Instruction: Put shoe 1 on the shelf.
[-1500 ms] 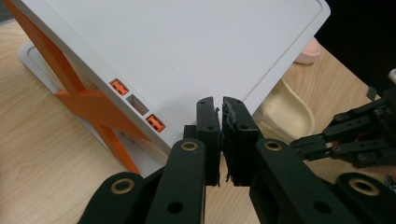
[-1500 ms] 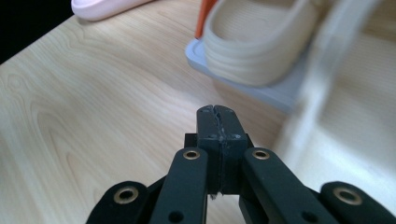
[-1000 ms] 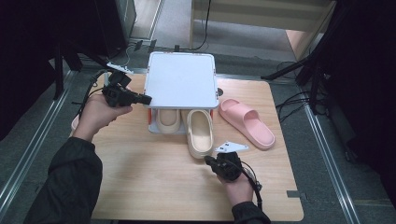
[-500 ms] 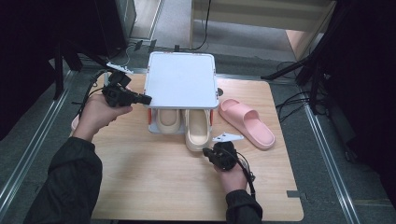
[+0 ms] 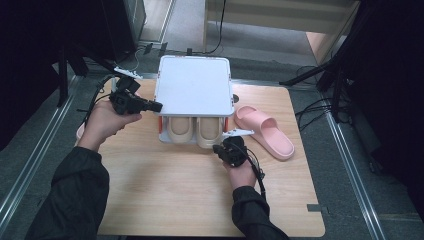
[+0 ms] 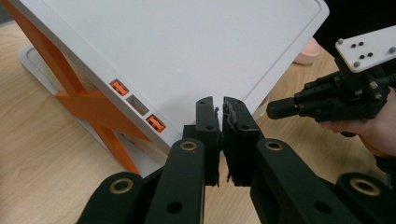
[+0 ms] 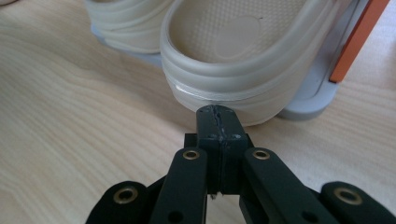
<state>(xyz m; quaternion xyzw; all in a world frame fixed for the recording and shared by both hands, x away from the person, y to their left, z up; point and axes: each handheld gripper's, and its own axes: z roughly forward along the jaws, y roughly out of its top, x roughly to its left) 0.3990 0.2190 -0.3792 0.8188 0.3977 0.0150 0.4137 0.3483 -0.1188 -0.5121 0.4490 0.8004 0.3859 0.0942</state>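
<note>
The white shoe rack (image 5: 195, 85) stands at the far middle of the wooden table (image 5: 165, 195). It has a flat white top shelf, orange side braces (image 6: 88, 100) and a grey base. Two beige slippers lie side by side on the lower shelf, heels toward the near edge. The left beige slipper (image 5: 179, 131) is fully under the top shelf. The right beige slipper (image 5: 209, 134) projects slightly past the near edge of the rack.

The right gripper (image 5: 220, 148) is held low over the table, just near of the rack. Its jaws are pressed fully together and hold nothing. In the right gripper view, the closed tips (image 7: 217, 116) bear against the heel wall of the right beige slipper (image 7: 243, 60), at its lower rim.

The left gripper (image 5: 156, 106) is at the left side of the rack, level with the top shelf. Its jaws are nearly together, with only a thin slit between the pads, and hold nothing. In the left gripper view, the tips (image 6: 220, 105) sit against the left edge of the top shelf (image 6: 187, 46).

A pink slipper (image 5: 265, 131) lies on the table to the right of the rack, angled toward the near right, apart from both grippers.
</note>
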